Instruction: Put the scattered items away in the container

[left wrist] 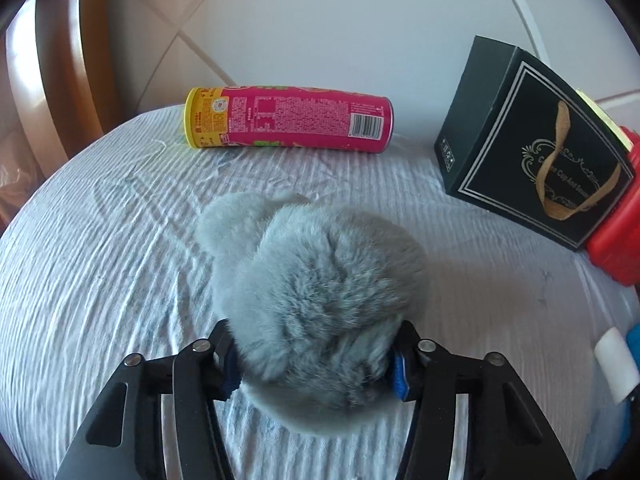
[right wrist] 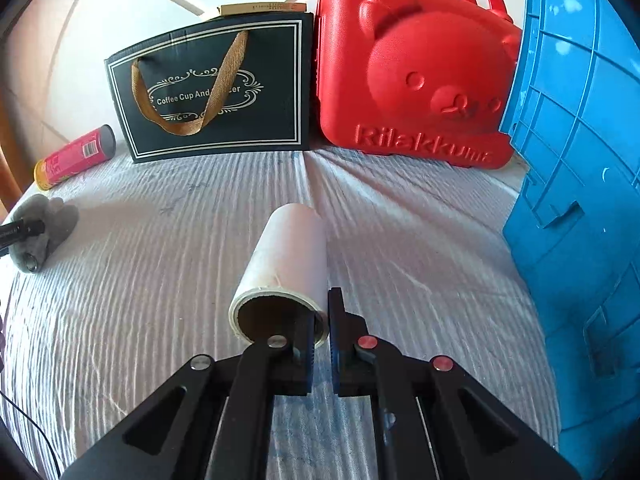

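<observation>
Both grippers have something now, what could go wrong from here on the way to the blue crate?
1. The right gripper pinches only the wall of the white roll at its open end; it may swing or slip.
2. The left gripper grips only fur at the grey plush toy's near end; it could sag free.
3. The blue crate stands tilted, possibly awkward for dropping things in.

I saw a grey plush toy on the white ribbed cloth, a pink can with a yellow lid, a black gift box trimmed in white lines with a gold ribbon, a red bear-embossed case, a blue crate and a white roll.
</observation>
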`<state>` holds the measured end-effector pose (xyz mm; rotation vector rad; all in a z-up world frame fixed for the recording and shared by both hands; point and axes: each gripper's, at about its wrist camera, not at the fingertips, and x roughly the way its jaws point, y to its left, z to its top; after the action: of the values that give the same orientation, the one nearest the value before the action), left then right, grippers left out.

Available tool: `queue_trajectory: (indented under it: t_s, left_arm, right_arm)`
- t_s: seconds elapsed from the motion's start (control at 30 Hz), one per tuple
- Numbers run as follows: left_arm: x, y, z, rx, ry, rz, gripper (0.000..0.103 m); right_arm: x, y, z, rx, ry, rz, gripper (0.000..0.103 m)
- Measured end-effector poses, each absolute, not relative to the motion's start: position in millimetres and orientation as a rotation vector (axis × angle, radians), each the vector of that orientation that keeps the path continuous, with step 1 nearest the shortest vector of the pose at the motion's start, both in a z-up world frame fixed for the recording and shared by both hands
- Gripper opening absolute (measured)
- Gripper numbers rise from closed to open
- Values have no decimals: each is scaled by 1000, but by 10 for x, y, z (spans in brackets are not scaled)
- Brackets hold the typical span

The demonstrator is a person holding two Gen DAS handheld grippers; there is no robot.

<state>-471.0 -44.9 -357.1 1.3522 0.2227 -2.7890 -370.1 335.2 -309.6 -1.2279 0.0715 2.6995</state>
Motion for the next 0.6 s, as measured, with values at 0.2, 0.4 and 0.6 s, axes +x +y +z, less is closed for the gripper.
queue_trajectory:
  t_s: [0.2, 0.4, 0.6]
  left_arm:
    - [-4454, -555, -3320, 1343, 247, -2788, 29]
    - [-4128, -699, -3105, 1375, 264, -2760, 4]
    - [-3691, -937, -2881, 1422, 322, -2733, 4]
  right_arm:
    - [-3536, 3247, -2968, -1260, 64, 2713, 5]
    - [-3288, 3094, -2729, -1307, 66, 2722, 5]
    - [-2981, 2960, -2369, -1352, 56, 2725, 5]
